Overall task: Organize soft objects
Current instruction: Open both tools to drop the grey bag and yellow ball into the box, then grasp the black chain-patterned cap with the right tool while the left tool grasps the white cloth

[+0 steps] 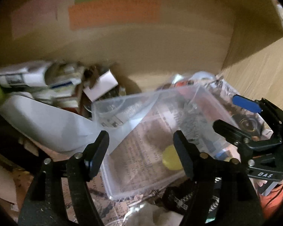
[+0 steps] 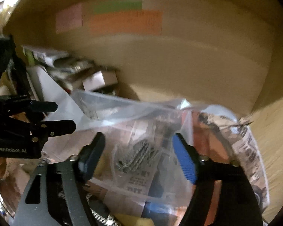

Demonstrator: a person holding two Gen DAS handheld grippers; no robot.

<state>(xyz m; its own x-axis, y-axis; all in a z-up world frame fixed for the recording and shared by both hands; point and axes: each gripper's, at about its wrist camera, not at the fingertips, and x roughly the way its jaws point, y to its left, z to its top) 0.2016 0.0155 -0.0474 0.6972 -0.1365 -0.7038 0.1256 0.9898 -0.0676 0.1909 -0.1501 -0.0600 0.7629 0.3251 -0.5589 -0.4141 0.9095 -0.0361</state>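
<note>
A clear plastic container point(image 1: 145, 143) with a loose clear lid or bag lies on newspaper inside a cardboard box point(image 1: 141, 47). A yellow round object point(image 1: 169, 157) shows through it. My left gripper point(image 1: 141, 150) is open above the container, holding nothing. My right gripper point(image 2: 138, 156) is open over clear plastic point(image 2: 134, 113) with newspaper point(image 2: 249, 150) under it. The right gripper also shows at the right edge of the left wrist view point(image 1: 241, 116), open. The left gripper shows at the left of the right wrist view point(image 2: 64, 116), open.
White paper point(image 1: 47, 122) and small cartons point(image 1: 62, 86) are piled at the box's back left. The box wall carries green, orange and pink labels point(image 1: 113, 11). Scraps and a dark round object point(image 1: 179, 199) lie near the front.
</note>
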